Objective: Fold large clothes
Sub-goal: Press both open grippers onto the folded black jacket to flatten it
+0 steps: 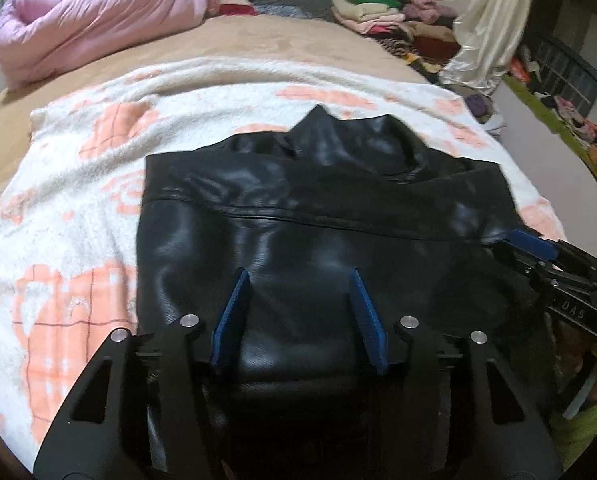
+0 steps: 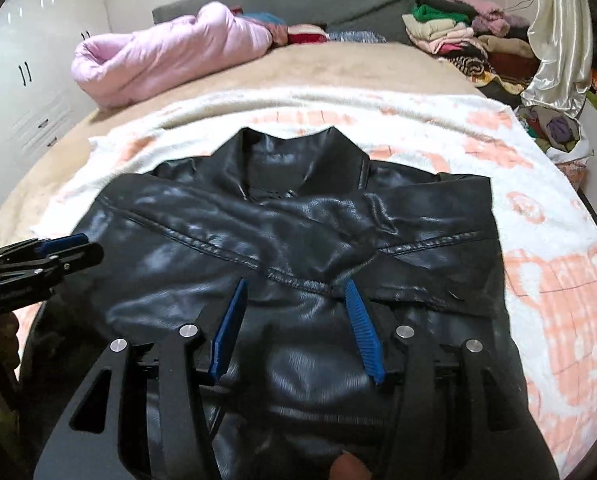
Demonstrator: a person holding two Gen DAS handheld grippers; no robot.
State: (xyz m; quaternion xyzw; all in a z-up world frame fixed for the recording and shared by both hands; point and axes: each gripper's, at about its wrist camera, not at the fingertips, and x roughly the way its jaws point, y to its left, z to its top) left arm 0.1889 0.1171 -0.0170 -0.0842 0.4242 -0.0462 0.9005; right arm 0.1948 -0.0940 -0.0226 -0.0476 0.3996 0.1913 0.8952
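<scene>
Black leather jacket (image 2: 290, 264) is lying flat on the white-and-peach blanket (image 2: 558, 280) covering the bed, collar pointing away. Both sleeves are looking folded in across the body, so the piece is sitting as a neat rectangle. Left gripper (image 1: 300, 276) is hovering over the lower half, jaws spread wide, holding nothing. Right gripper (image 2: 296, 284) is doing the same, jaws apart and empty. My read: side folds are done; the hem-to-collar fold is remaining, so roughly halfway. Folded clothes pile (image 2: 458, 36) is sitting well apart at the headboard.
</scene>
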